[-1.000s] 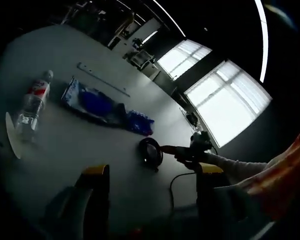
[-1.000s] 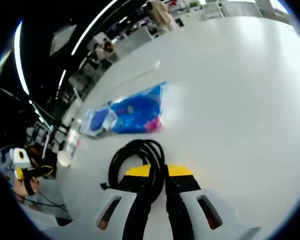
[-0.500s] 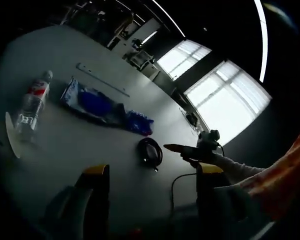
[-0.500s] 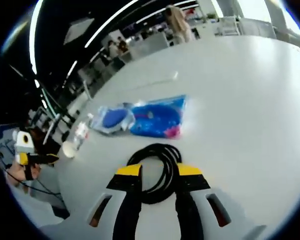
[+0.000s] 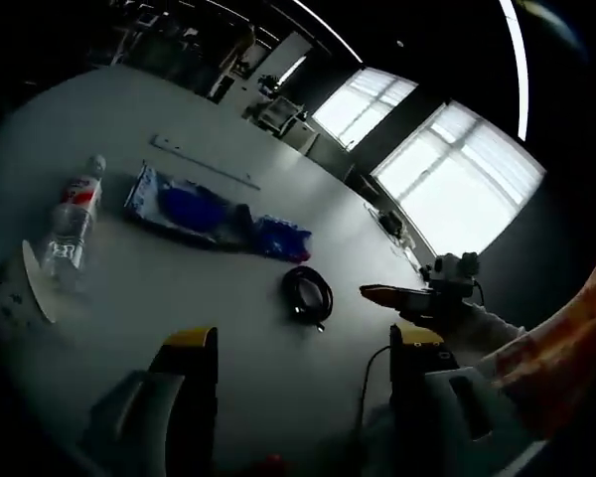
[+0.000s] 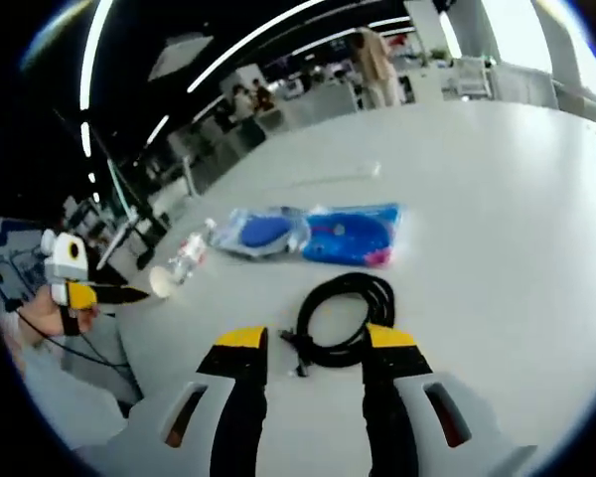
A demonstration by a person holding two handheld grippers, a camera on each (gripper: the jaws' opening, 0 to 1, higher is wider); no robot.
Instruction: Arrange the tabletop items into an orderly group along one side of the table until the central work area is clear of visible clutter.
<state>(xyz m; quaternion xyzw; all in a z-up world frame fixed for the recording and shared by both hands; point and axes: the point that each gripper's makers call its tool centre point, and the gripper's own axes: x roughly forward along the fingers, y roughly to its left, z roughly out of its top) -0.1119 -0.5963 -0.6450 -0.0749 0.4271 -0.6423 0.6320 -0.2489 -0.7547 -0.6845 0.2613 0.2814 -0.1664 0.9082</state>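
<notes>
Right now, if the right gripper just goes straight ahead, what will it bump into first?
Probably the black cable. It lies coiled on the table just ahead of the open right gripper, between its jaws. Depth is hard to judge.

**A:** How is the left gripper view lit?

**B:** Dimly. Daylight enters through the overexposed windows (image 5: 447, 179), leaving the table (image 5: 99, 119) grey and its near edge in shadow.

**A:** And the right gripper view?

**B:** Brighter. Ceiling light strips (image 6: 258, 30) glare as curved white streaks, and the table (image 6: 517, 179) is washed pale toward its far edge.

**A:** Distortion?

**B:** Fisheye bending in both views; background figures are soft, and detail smears near the margins.
</notes>
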